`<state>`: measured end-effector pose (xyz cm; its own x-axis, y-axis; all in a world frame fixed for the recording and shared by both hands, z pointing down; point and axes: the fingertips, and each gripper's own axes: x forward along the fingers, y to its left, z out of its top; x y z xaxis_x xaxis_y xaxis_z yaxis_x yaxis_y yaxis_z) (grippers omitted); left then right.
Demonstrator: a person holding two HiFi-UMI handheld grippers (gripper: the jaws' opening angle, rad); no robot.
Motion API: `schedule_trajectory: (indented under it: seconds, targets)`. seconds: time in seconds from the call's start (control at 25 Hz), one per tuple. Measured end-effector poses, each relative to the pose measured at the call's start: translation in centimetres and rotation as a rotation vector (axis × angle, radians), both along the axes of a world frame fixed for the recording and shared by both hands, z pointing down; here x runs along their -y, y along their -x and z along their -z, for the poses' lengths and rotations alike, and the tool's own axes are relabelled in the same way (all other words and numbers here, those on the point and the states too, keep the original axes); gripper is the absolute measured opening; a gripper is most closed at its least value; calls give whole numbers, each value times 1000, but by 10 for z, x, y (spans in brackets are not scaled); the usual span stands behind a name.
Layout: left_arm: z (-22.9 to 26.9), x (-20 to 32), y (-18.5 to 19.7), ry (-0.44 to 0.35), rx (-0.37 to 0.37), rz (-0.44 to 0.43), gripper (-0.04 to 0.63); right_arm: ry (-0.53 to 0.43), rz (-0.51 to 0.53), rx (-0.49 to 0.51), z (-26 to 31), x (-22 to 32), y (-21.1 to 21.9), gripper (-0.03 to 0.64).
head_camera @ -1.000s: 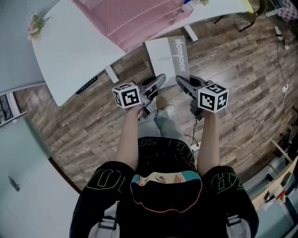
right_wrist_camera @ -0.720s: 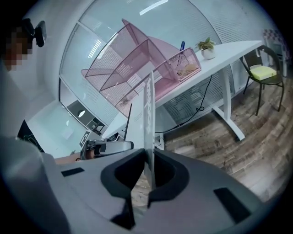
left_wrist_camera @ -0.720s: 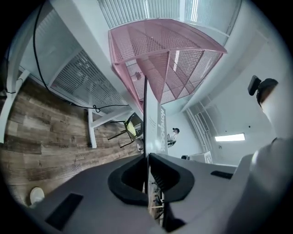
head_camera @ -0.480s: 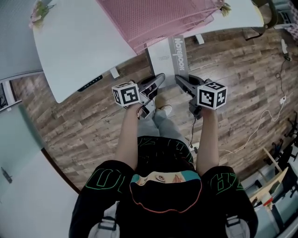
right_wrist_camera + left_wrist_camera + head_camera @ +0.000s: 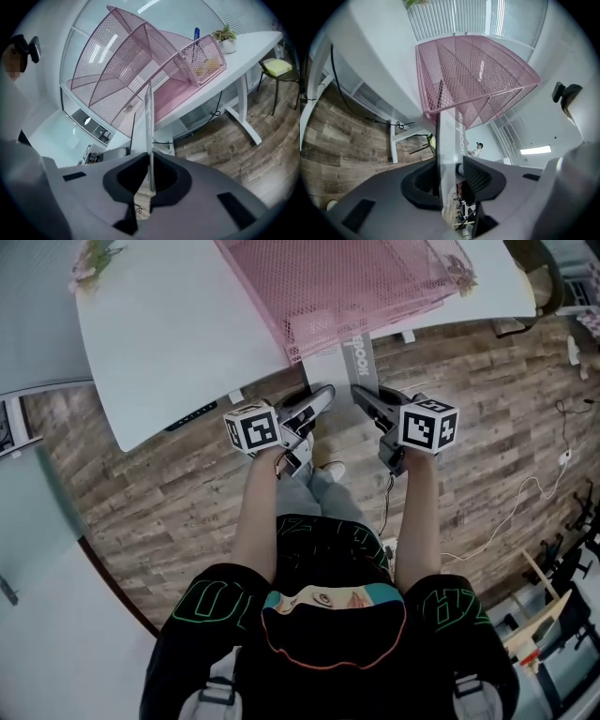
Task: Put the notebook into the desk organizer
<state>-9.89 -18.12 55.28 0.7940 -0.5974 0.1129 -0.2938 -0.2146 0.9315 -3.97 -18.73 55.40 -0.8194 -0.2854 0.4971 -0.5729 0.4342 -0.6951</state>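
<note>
The grey-white notebook [image 5: 349, 371] stands on edge between both grippers, its far end at the front edge of the pink mesh desk organizer [image 5: 356, 277] on the white desk [image 5: 169, 334]. My left gripper [image 5: 322, 397] holds its left side; its jaws are opening, with the notebook [image 5: 449, 140] still between them and the organizer [image 5: 473, 75] straight ahead. My right gripper [image 5: 364, 397] is shut on the notebook's right edge [image 5: 149, 131], just short of the organizer's slanted dividers [image 5: 140, 70].
A small mesh basket [image 5: 204, 58] with a pen and a potted plant [image 5: 227, 40] stand on the desk's right end. A chair with a yellow cushion [image 5: 276, 68] is beyond it. Cables [image 5: 553, 465] lie on the wooden floor. Flowers [image 5: 94, 259] sit at the desk's left corner.
Both grippers have carried the notebook forward toward the desk. Its far end now reaches the organizer's front edge, and less of the cover shows.
</note>
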Motion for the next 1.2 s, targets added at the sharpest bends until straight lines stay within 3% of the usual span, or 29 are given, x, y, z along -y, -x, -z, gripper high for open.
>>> schedule_trajectory:
  seconds: [0.08, 0.24, 0.32, 0.44, 0.6, 0.76, 0.88, 0.96, 1.2]
  targets:
    - [6, 3, 1, -22, 5, -25, 195, 10, -20, 35, 6, 10, 5, 18]
    - [-2, -8, 1, -31, 42, -117, 264, 43, -69, 130, 14, 32, 17, 17]
    - [-7, -19, -5, -29, 47, -173, 262, 60, -84, 147, 15, 40, 21, 18]
    - [0, -21, -15, -54, 16, -204, 187, 78, -80, 148, 21, 49, 30, 18]
    - [16, -4, -20, -97, -35, -163, 99, 9, -40, -21, 20, 66, 38, 29]
    - [25, 14, -16, -126, -36, -61, 33, -178, -13, -212, 29, 77, 42, 67]
    - [18, 24, -12, -116, 26, 1, -8, -270, -27, -281, 32, 80, 43, 123]
    - [12, 32, -10, -114, 78, 28, -8, -303, -38, -336, 28, 84, 40, 258]
    - [4, 48, -14, -103, 143, 66, -8, -410, -10, -544, 22, 83, 22, 298]
